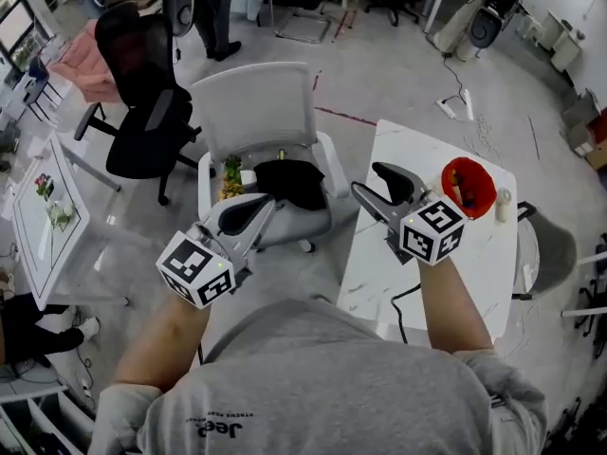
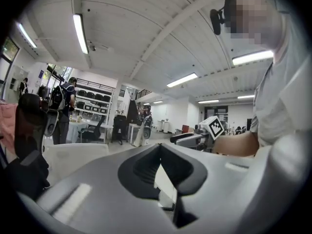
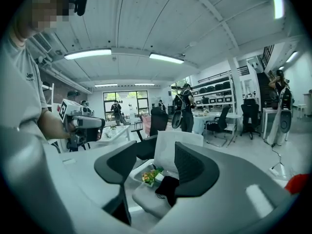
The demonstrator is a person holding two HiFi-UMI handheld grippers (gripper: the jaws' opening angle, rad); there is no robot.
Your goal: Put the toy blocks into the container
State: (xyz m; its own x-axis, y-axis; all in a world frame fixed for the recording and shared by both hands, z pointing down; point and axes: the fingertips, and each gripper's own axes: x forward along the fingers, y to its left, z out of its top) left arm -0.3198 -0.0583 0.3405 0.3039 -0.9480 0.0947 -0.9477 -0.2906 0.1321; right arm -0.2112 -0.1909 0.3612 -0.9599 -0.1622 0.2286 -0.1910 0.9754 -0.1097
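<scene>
While the left gripper [image 1: 258, 209] and right gripper [image 1: 365, 180] hung empty, the left's jaws barely parted and the right's half open, the small green-and-yellow toy blocks [image 1: 230, 178] lay on the white chair [image 1: 256, 112], well apart from the red round container [image 1: 482, 197] on the white marble desk [image 1: 417, 140]. We feared a loose pinch would drop one over the floor [image 1: 379, 64] between them.
</scene>
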